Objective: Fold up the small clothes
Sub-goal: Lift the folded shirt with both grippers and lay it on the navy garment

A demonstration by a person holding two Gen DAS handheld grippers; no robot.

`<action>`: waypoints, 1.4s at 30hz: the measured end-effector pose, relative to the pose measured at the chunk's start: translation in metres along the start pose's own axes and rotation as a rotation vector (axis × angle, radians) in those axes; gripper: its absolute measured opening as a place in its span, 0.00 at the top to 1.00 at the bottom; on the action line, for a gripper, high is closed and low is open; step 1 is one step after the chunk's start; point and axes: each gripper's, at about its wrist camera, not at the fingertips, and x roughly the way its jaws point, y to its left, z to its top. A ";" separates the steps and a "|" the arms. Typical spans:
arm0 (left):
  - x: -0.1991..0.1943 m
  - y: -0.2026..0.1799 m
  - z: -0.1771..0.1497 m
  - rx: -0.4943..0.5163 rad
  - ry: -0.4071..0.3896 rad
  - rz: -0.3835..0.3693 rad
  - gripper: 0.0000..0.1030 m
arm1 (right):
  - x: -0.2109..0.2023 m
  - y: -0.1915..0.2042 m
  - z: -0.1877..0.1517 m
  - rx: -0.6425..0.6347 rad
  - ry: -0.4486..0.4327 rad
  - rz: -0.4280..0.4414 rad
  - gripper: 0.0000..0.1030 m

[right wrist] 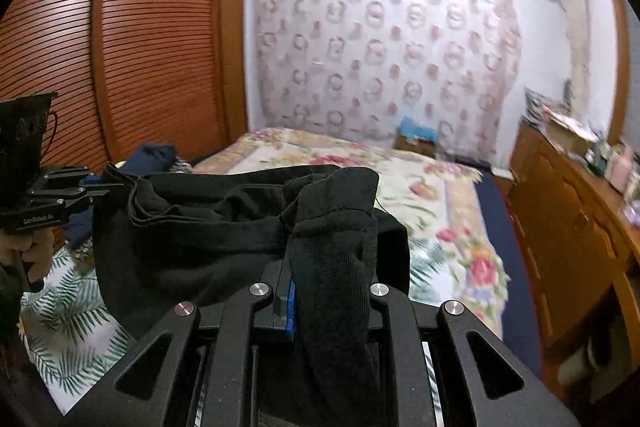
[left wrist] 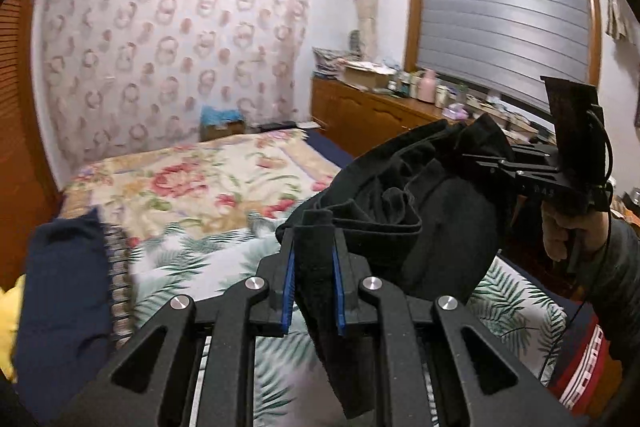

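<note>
1. The bed [left wrist: 224,163], under a floral blanket and a palm-leaf sheet [right wrist: 68,331], lies below everything; its near edge is cut off by both views.
2. A black garment [left wrist: 424,211], possibly shorts, hangs in the air above the bed, stretched between the two grippers. It sags in bunched folds with a hemmed edge showing.
3. A navy garment [left wrist: 60,291] lies on the bed's left side, partly blurred.
4. The left gripper [left wrist: 314,259] has its blue-padded fingers clamped on one black edge.
5. The right gripper [right wrist: 320,287] pinches the other end; cloth drapes over and hides its right finger.
</note>
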 end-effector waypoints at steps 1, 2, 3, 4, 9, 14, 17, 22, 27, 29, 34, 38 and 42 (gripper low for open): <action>-0.007 0.008 -0.001 -0.007 -0.008 0.018 0.84 | 0.005 0.000 0.001 -0.008 -0.002 0.010 0.84; -0.013 0.013 -0.003 -0.013 -0.013 0.030 0.84 | 0.010 0.006 0.006 -0.021 -0.004 0.026 0.84; -0.021 0.022 -0.005 -0.022 -0.022 0.049 0.84 | 0.015 0.008 0.009 -0.033 -0.006 0.039 0.84; -0.029 0.030 -0.007 -0.031 -0.032 0.067 0.84 | 0.020 0.014 0.013 -0.045 -0.008 0.054 0.84; -0.067 0.066 -0.020 -0.084 -0.083 0.158 0.84 | 0.051 0.034 0.047 -0.131 -0.024 0.129 0.84; -0.103 0.102 -0.039 -0.138 -0.147 0.258 0.84 | 0.088 0.056 0.081 -0.238 -0.035 0.200 0.84; -0.120 0.123 -0.054 -0.190 -0.171 0.302 0.84 | 0.107 0.071 0.102 -0.312 -0.040 0.240 0.84; -0.137 0.153 -0.091 -0.280 -0.160 0.405 0.84 | 0.156 0.105 0.134 -0.429 -0.009 0.325 0.84; -0.130 0.174 -0.128 -0.363 -0.092 0.452 0.84 | 0.213 0.139 0.143 -0.511 0.051 0.389 0.83; -0.126 0.179 -0.139 -0.379 -0.063 0.455 0.84 | 0.239 0.148 0.145 -0.498 0.085 0.408 0.82; -0.117 0.180 -0.152 -0.390 -0.020 0.478 0.83 | 0.272 0.142 0.146 -0.381 0.133 0.362 0.57; -0.135 0.170 -0.153 -0.382 -0.036 0.470 0.57 | 0.264 0.119 0.143 -0.333 0.079 0.322 0.30; -0.137 0.161 -0.145 -0.336 -0.040 0.474 0.26 | 0.250 0.096 0.122 -0.307 0.082 0.302 0.28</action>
